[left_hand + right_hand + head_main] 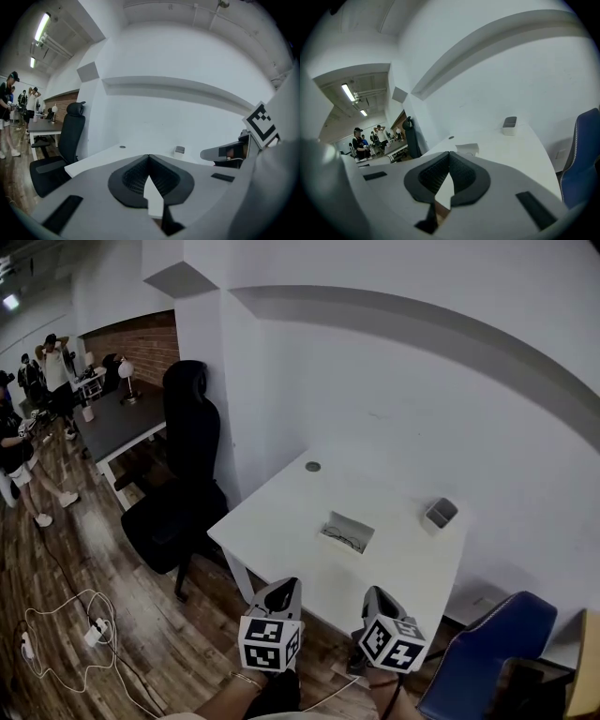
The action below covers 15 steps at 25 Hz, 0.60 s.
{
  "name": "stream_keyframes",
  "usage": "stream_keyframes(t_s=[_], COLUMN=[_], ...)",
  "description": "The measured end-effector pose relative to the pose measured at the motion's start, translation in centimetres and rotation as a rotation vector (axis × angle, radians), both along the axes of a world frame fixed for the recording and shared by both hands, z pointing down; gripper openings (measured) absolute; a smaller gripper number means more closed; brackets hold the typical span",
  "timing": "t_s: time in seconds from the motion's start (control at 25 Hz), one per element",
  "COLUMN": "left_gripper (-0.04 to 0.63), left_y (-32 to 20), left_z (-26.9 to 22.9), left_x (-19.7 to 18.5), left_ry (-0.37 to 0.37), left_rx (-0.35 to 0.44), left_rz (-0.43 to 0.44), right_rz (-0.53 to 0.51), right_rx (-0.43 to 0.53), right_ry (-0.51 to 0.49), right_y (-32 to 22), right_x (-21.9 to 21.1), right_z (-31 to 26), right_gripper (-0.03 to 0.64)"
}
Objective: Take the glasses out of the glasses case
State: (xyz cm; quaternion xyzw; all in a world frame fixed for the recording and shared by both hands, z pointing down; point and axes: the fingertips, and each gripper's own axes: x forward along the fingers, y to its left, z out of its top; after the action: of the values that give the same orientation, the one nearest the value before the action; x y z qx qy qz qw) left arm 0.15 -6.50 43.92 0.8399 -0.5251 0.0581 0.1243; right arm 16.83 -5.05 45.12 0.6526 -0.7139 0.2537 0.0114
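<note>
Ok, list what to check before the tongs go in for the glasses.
1. Glasses case open on the table: ok.
2. Glasses lying inside it, in sight: ok.
3. Left tongs empty: ok. Opened for a grasp: not ok, shut.
4. Right tongs empty: ok. Opened: not ok, shut.
5. Tongs over the case: not ok, both held short of the table's near edge.
6. Gray box standing apart from the case: ok.
</note>
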Motion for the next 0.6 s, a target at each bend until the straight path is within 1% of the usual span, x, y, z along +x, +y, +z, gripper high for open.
stream_keyframes(t_s=[0.24,0.4,0.6], left_gripper=[0.008,0.008,0.008], left_y=[-6.7,-11.2,-16.3], left_z=[-1.0,-1.1,-0.8], left_x=[1.2,1.5,1.5], left_ry=[0.042,0.069,0.090], left_rx=[0.012,0.006,-0.009], left_rz=[0.040,0.050,0.060], right_rz=[0.027,0.040,0.054], right_rx=[-0.009,-0.009,-0.043], right_ry=[0.053,0.083,0.102], right_y=[-5.6,-9.7,-14.2], right_x=[0.9,1.3,1.4], right_z=[-1.1,-1.8,-1.1], right_gripper=[0.032,0.032,0.032])
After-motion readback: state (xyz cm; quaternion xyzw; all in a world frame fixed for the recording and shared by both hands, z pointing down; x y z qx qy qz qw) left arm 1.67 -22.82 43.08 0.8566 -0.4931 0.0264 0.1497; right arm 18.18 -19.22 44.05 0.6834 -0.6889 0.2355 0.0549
